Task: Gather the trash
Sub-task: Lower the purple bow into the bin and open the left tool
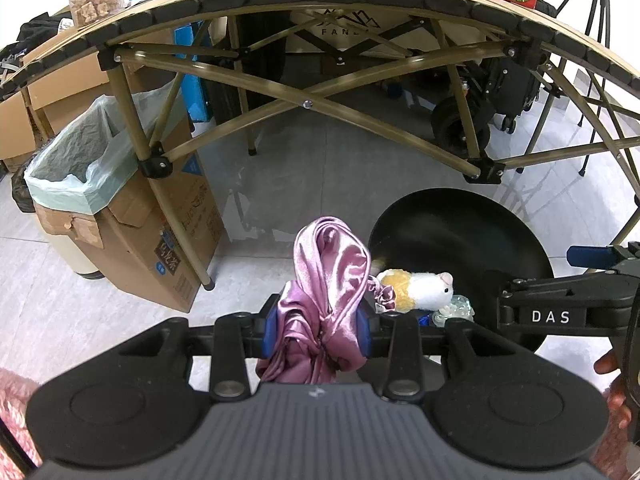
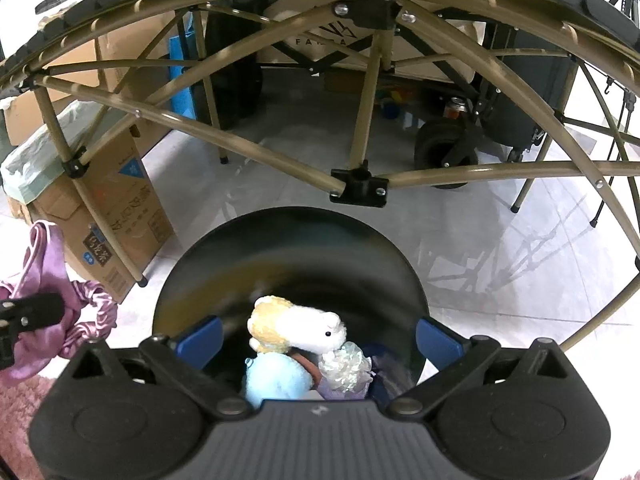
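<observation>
Left gripper (image 1: 316, 336): is clamping the pink satin cloth (image 1: 328, 276).
Right gripper (image 2: 318, 340): is standing wide open, holding nothing; "DAS" at 3 o'clock in left view.
Wagon fabric (image 1: 340, 32): is showing "FAN…", 12 o'clock.

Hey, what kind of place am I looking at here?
Probably a cluttered indoor storage or work room, not a tidy home: a folding camp table on tiled floor, cardboard boxes with a bag-lined bin, and a camera tripod.
</observation>
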Motion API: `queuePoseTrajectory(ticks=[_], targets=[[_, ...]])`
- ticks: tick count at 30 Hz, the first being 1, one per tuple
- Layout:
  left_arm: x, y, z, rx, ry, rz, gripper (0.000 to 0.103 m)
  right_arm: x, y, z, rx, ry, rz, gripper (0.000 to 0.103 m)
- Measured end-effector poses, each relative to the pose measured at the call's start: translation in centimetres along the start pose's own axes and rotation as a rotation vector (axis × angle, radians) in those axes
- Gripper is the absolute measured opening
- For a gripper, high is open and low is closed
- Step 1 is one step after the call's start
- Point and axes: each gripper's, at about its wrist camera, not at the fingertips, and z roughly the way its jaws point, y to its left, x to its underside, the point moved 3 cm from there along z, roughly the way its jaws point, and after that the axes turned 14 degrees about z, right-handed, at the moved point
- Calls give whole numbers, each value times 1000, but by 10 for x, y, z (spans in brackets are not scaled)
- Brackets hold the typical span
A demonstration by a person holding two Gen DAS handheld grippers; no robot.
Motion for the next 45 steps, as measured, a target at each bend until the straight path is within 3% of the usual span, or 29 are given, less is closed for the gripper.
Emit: queuePoseTrajectory(ticks=[29, 45], targets=[[-33, -54, 6, 72, -41, 87, 37, -9, -50, -22, 90, -67, 90, 103], [-56, -93, 28, 129, -22, 127, 39, -14, -97, -39, 135, -104, 229, 103]])
